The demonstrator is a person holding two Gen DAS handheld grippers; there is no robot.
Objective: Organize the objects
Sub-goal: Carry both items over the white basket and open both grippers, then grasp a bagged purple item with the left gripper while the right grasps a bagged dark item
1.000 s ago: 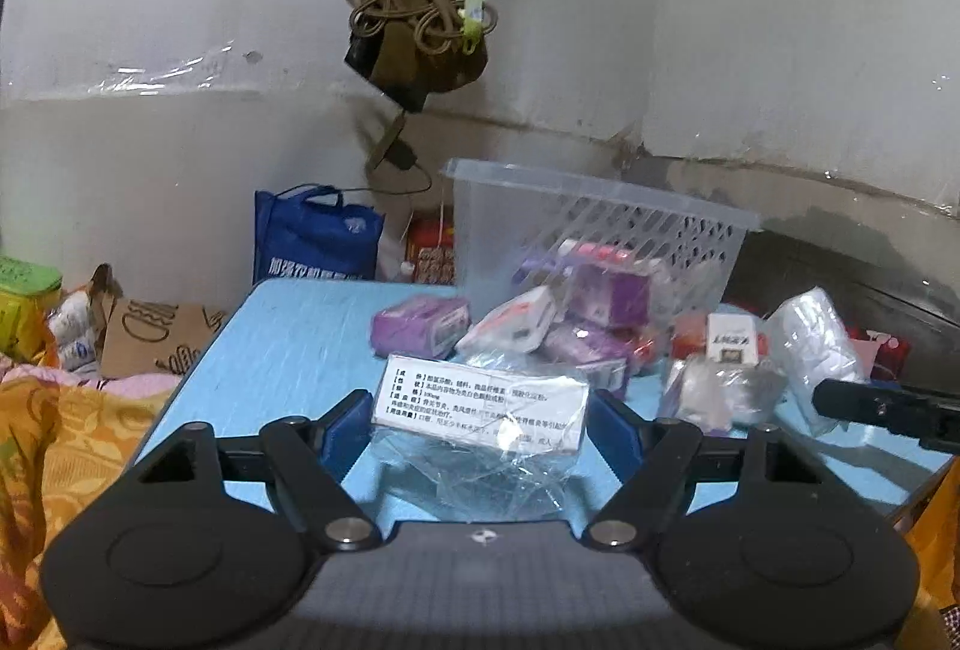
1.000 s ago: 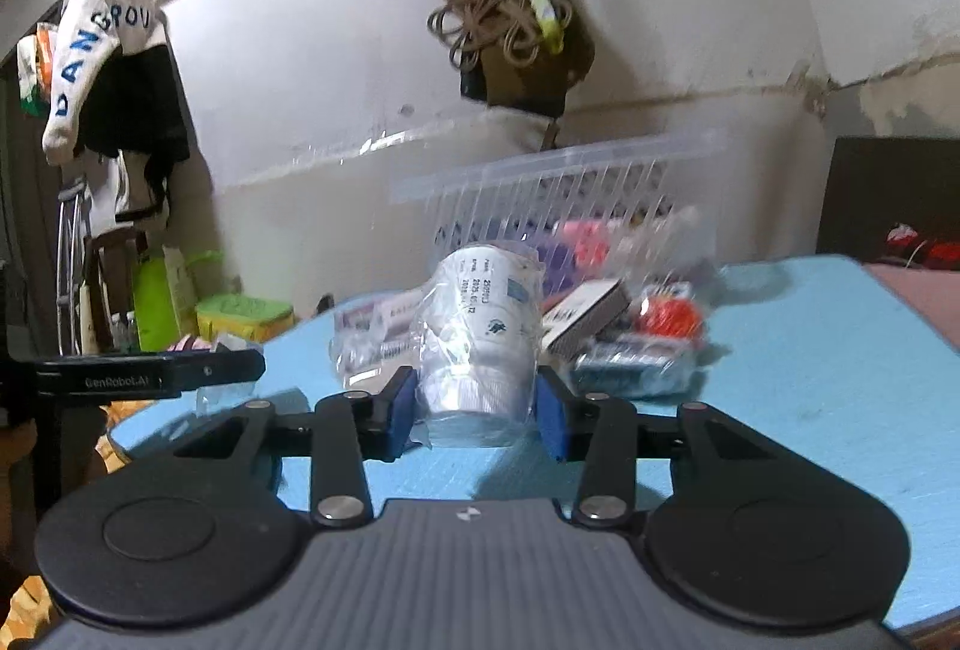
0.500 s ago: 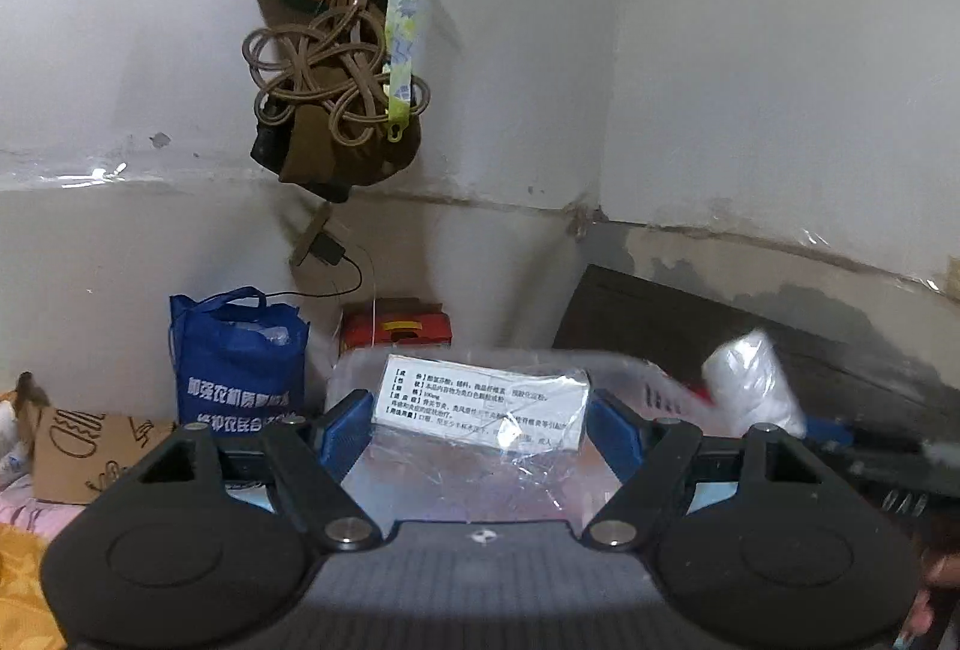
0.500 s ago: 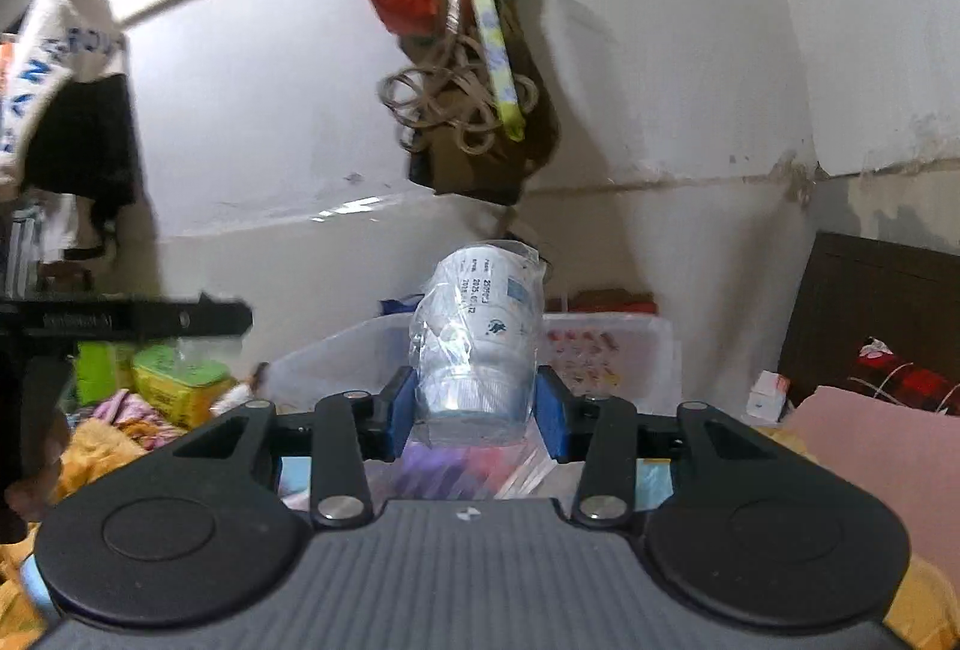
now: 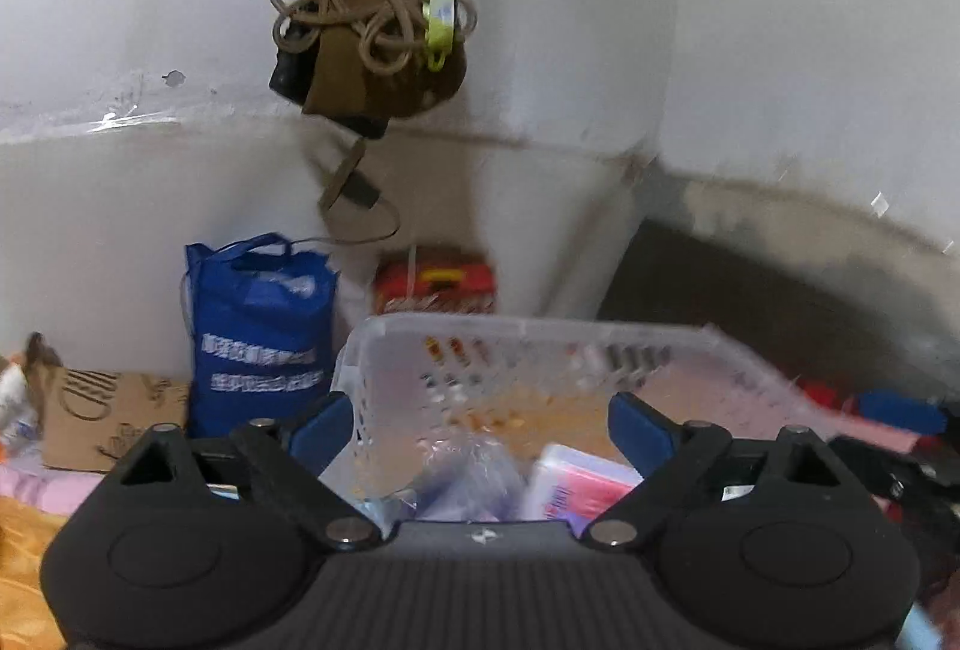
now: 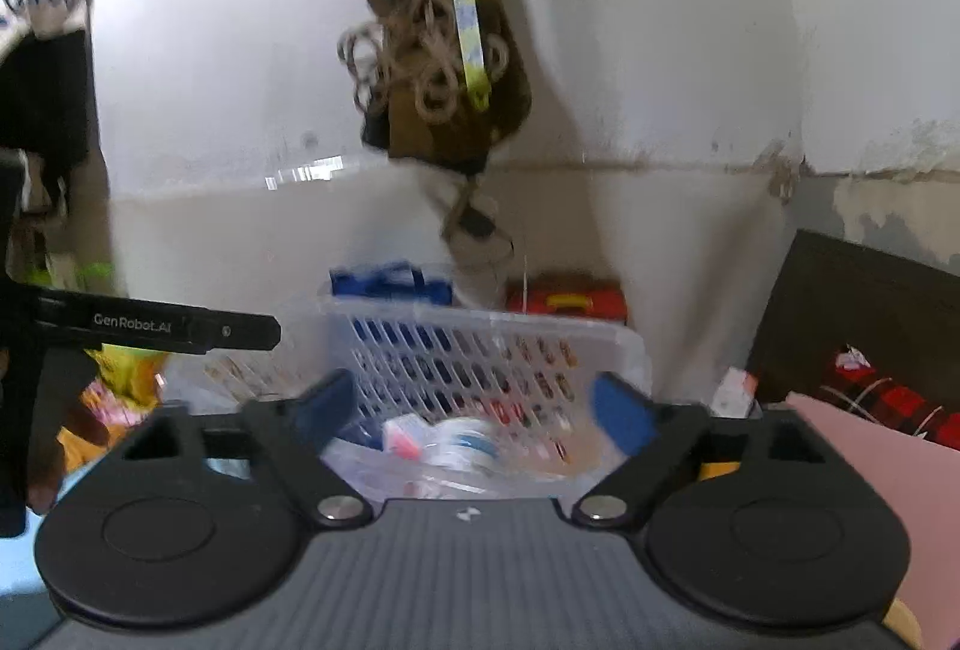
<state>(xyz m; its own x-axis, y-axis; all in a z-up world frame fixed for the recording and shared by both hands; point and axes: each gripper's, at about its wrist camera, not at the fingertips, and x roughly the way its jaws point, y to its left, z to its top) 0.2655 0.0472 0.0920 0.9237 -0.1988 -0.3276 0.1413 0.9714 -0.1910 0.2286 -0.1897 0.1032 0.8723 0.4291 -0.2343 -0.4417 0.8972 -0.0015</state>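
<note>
Holding my left tool (image 5: 480,425) and my right tool (image 6: 474,404) over one clear slotted basket (image 5: 528,344), I have both released; their jaws have just been opening, and nothing sits between the blue pads of either. The packets lie loose inside the basket, below the tools. My left view shows two I can count: a crinkled clear bag (image 5: 468,470) near the middle and a pink and white packet (image 5: 576,482) touching its right side. My right view shows instead a see-through wrapped roll with blue print (image 6: 462,443) on the basket floor, beside a small pink piece; blur hides any more. Only the right view shows my left tool from the side, black, off the basket's left edge. One blue bag (image 5: 258,332) and one red box (image 5: 435,278) stand behind the basket's far rim in both views.
</note>
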